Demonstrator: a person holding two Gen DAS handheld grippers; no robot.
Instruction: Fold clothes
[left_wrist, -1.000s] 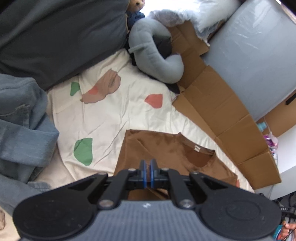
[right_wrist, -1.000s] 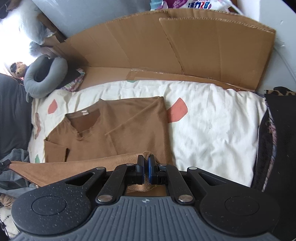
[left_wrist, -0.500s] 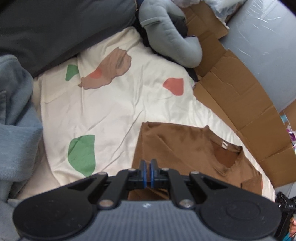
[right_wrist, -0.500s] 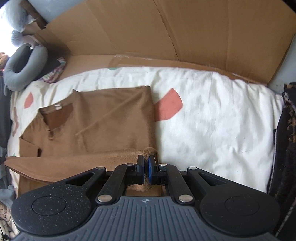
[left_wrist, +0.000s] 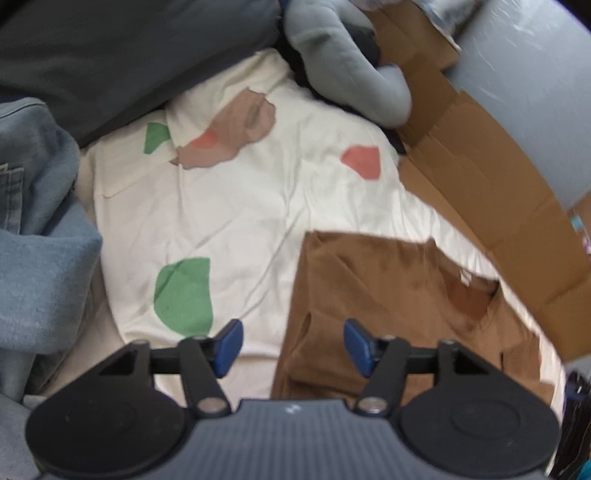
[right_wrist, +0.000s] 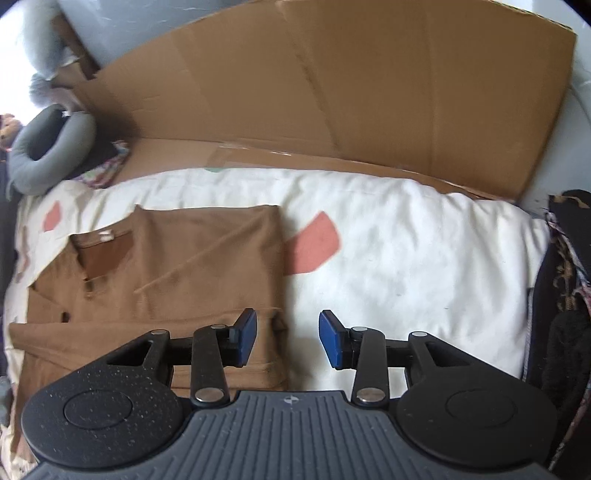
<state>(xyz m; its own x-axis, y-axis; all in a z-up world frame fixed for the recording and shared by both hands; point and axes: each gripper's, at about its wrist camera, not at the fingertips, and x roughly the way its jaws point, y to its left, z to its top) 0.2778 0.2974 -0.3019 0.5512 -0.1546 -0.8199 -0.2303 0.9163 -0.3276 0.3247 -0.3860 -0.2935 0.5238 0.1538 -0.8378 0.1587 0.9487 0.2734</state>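
Brown shirt (right_wrist: 192, 266) flat on white bedsheet (right_wrist: 406, 258) w/ colored patches, collar toward grey neck pillow (right_wrist: 48, 155), lower part folded up over body. Left gripper (left_wrist: 291, 345): jaws just opened, apart, nothing clamped, shirt's edge below the gap. Right gripper (right_wrist: 288, 338): jaws just opened too, apart, folded hem's corner under the left pad, no grip. Cardboard (right_wrist: 332, 103) along bed's far side. Denim (left_wrist: 33, 221) and dark fabric (left_wrist: 110, 55) near sheet's other edge.

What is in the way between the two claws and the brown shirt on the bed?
Nothing visible. The brown shirt lies flat right under the open left claw and right claw, whose jaws have just been opening, nothing pinched.
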